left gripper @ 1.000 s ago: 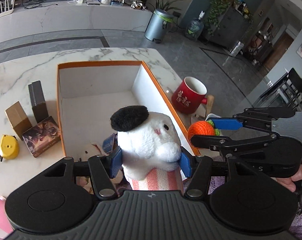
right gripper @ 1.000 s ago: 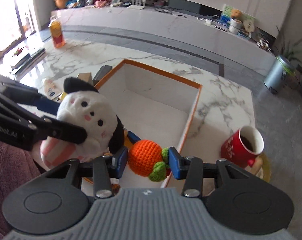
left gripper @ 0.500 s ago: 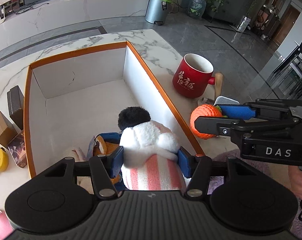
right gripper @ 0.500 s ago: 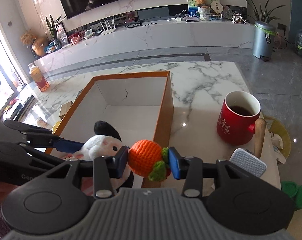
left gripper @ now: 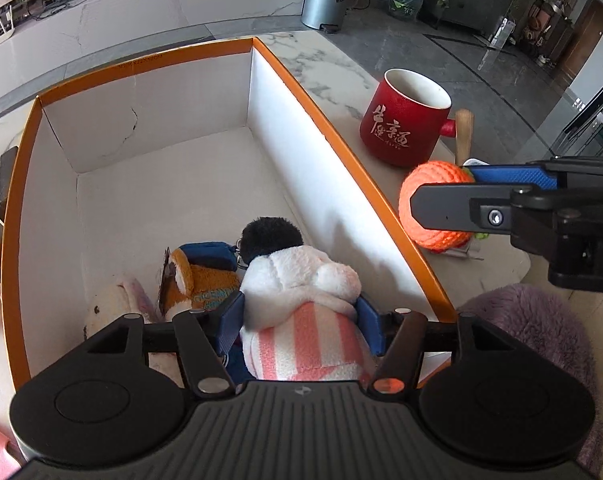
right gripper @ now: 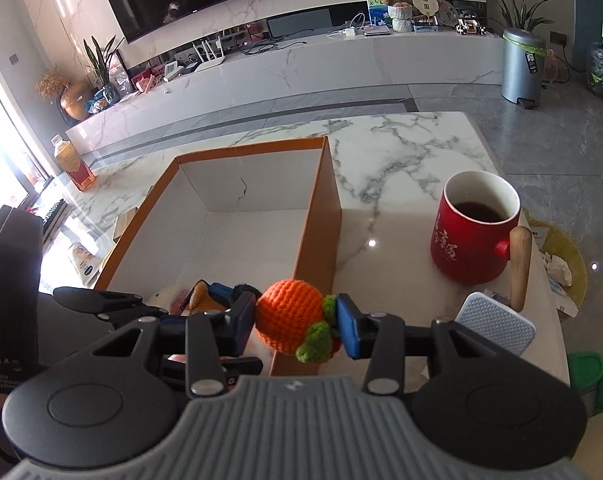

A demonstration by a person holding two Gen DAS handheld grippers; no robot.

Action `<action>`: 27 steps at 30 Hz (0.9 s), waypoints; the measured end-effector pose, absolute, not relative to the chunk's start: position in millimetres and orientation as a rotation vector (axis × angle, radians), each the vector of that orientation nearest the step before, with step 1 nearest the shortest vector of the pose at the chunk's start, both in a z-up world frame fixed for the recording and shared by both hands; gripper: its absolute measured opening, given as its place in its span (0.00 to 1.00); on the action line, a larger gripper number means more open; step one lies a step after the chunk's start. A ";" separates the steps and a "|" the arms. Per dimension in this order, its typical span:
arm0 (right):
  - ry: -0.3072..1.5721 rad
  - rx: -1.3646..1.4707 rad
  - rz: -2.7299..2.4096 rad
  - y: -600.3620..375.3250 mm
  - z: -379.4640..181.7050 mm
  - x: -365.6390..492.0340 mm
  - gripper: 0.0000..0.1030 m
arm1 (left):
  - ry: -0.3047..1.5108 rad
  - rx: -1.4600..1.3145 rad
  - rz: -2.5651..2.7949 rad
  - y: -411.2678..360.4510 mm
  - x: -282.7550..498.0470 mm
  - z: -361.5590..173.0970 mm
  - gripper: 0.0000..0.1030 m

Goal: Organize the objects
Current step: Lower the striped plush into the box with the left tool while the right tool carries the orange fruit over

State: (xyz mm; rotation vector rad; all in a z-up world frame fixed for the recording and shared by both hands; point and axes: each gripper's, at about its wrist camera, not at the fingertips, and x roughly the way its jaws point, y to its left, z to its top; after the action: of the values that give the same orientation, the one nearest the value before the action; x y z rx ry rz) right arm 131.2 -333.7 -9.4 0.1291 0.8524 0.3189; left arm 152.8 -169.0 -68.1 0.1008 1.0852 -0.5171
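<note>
My left gripper [left gripper: 297, 320] is shut on a white plush toy [left gripper: 301, 280] with a black tuft and pink-striped body, held low inside the near end of the orange-rimmed white box [left gripper: 325, 128]. Two other plush toys [left gripper: 197, 276] lie in the box beside it. My right gripper [right gripper: 295, 324] is shut on an orange crocheted ball with green leaves [right gripper: 289, 316], held just outside the box's right wall [right gripper: 321, 216]. The ball [left gripper: 433, 208] and the right gripper also show in the left wrist view.
A red mug [left gripper: 405, 120] with dark liquid [right gripper: 477, 212] and a wooden handle stands right of the box on the marble table [right gripper: 401, 152]. A pale blue pad [right gripper: 497, 322] lies near the mug. Small boxes [left gripper: 1, 176] and a yellow object sit left of the box.
My left gripper has lowered the white plush forward into the box's near end. My right gripper with the orange ball stays beside the box's right wall.
</note>
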 end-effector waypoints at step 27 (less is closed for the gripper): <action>0.820 0.035 0.291 -310.0 -5.1 124.6 0.45 | 1.229 -0.248 -0.479 -128.8 167.8 -72.9 0.48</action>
State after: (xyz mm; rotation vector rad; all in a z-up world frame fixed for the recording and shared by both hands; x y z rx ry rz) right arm 124.6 -310.0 -5.1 0.0350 0.8203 0.2907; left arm 167.8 -128.8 -72.9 -0.2479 1.2289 -0.4794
